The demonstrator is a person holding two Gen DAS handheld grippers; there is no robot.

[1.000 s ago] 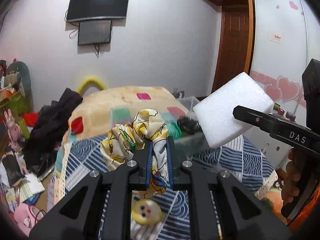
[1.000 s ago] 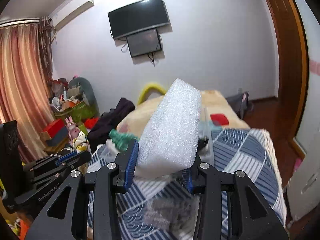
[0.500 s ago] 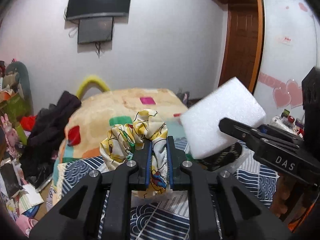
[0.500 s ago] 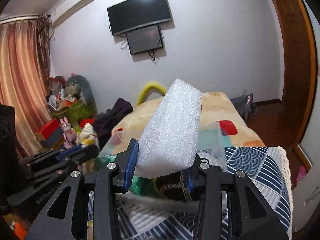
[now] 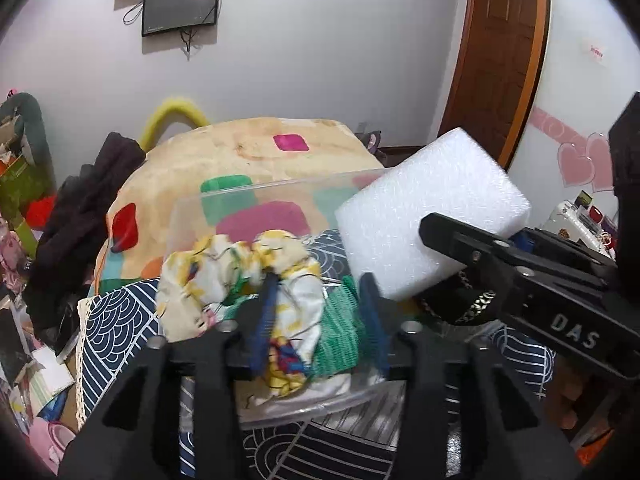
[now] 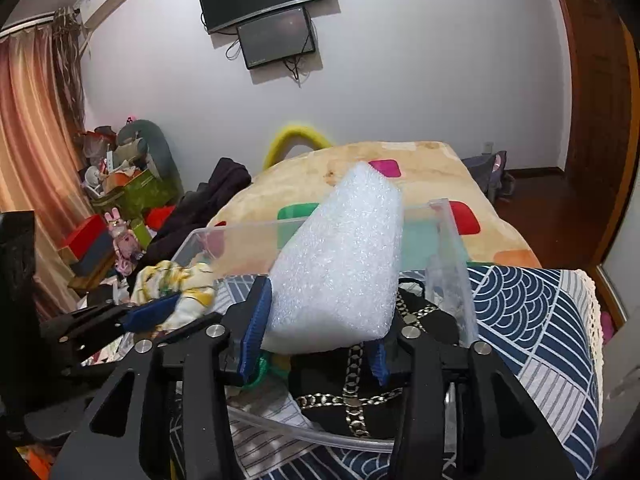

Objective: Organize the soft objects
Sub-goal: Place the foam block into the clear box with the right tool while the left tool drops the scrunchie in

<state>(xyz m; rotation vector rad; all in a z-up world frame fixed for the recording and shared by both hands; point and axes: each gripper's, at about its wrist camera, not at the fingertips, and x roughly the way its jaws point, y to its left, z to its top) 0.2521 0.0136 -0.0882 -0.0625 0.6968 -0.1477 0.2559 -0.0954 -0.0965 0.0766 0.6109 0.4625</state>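
A clear plastic bin point(image 5: 256, 194) point(image 6: 448, 240) stands on the bed. My left gripper point(image 5: 320, 320) is open inside it, and the yellow-and-white patterned cloth point(image 5: 240, 268) point(image 6: 180, 284) lies loose in the bin against its left finger, over a green knit piece point(image 5: 340, 328). My right gripper point(image 6: 316, 344) is shut on a white foam block point(image 6: 340, 272) point(image 5: 432, 216) and holds it over the right side of the bin, above a black item with a chain strap point(image 6: 352, 392).
The bin rests on a blue-and-white patterned cover point(image 6: 532, 320) on the bed, with a beige blanket with coloured squares point(image 5: 248, 152) behind. Dark clothes point(image 5: 88, 200) and a pile of toys and boxes point(image 6: 116, 200) sit at the left. A wooden door point(image 5: 496, 60) is at the right.
Both grippers have come down into the clear bin. My left gripper has opened and let go of the patterned cloth, which now lies in the bin. The foam block stays gripped.
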